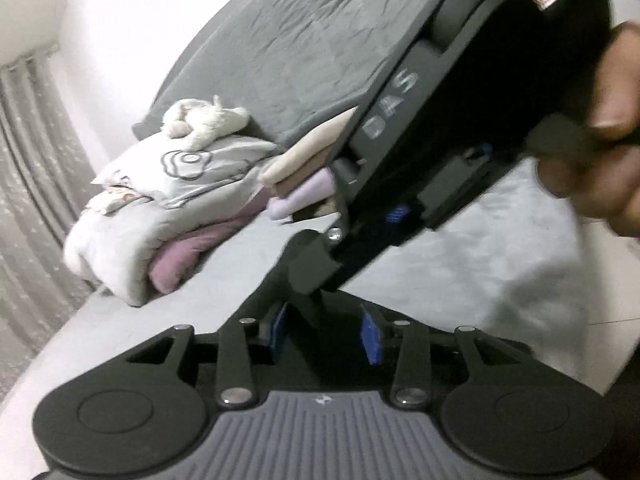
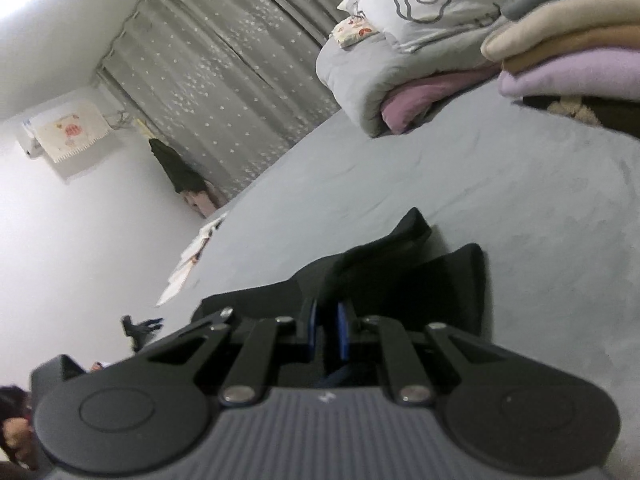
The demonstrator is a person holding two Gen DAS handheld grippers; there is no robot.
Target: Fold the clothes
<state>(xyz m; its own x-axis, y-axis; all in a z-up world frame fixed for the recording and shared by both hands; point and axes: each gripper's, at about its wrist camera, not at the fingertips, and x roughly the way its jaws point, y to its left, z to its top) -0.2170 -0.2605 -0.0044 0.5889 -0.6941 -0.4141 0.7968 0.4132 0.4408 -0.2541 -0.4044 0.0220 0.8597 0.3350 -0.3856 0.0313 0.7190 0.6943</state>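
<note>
left wrist view: the left gripper has its blue pads apart with dark material between them, but blur and the right gripper's body crossing just ahead hide whether they pinch it; by the reading, i judge it pressed together. a stack of folded clothes lies beyond on the bed.

right wrist view: the right gripper is nearly closed, pinching the black garment, which trails ahead over the bed. it looks light, limp and soft; best held by edges or corners.
</note>
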